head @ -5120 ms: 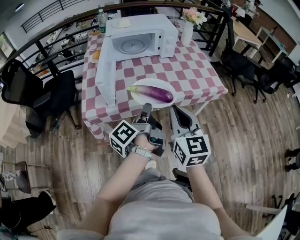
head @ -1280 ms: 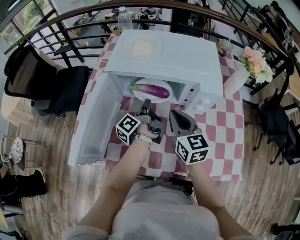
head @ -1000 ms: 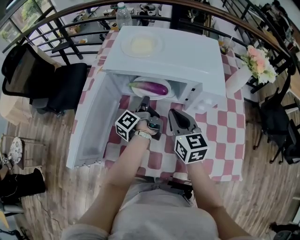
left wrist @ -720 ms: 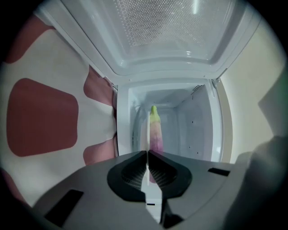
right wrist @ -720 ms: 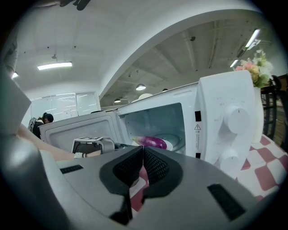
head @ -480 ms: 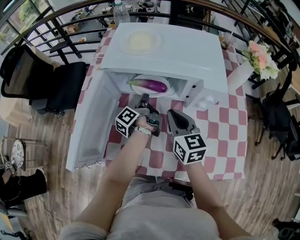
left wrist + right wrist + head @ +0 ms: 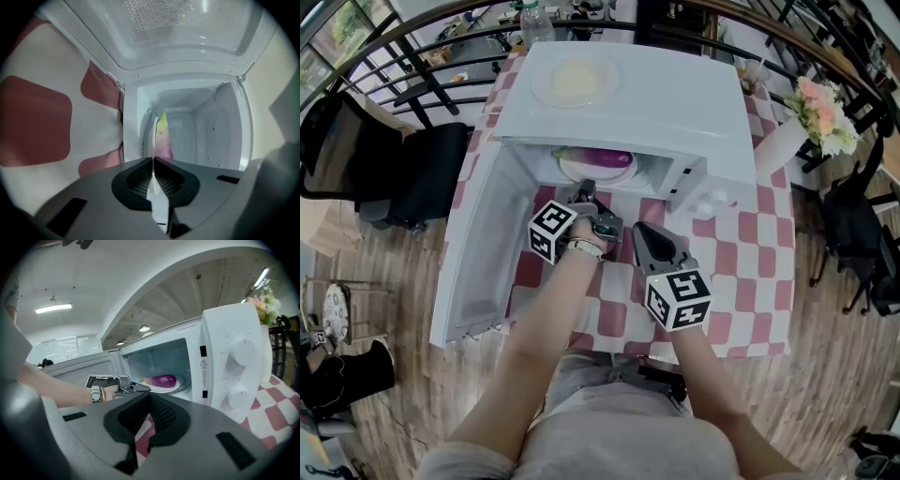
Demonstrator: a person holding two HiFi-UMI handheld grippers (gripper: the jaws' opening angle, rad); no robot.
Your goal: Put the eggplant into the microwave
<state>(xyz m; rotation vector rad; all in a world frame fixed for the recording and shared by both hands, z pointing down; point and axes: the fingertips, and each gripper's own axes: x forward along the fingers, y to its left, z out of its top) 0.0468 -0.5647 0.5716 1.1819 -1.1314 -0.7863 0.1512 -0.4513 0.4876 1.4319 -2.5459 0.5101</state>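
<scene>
A purple eggplant (image 7: 607, 157) lies on a white plate (image 7: 579, 169) inside the cavity of the white microwave (image 7: 656, 94). The microwave's door (image 7: 478, 253) hangs open to the left. My left gripper (image 7: 584, 188) reaches into the opening, shut on the plate's near rim. In the left gripper view the plate (image 7: 155, 133) shows edge-on between the closed jaws of that gripper (image 7: 153, 161), with the eggplant (image 7: 164, 145) beyond. My right gripper (image 7: 639, 228) hovers shut and empty over the checked tablecloth in front of the microwave. The right gripper view shows the eggplant (image 7: 162, 380) in the cavity.
A plate with something pale yellow (image 7: 575, 80) sits on top of the microwave. A white vase of flowers (image 7: 816, 103) stands at the right, a water bottle (image 7: 532, 19) behind. The control knobs (image 7: 243, 352) are on the microwave's right. A black chair (image 7: 384, 159) and a railing border the table.
The left gripper has pushed the plate with the eggplant deeper into the microwave; most of it now lies under the roof. The right gripper has stayed put.
</scene>
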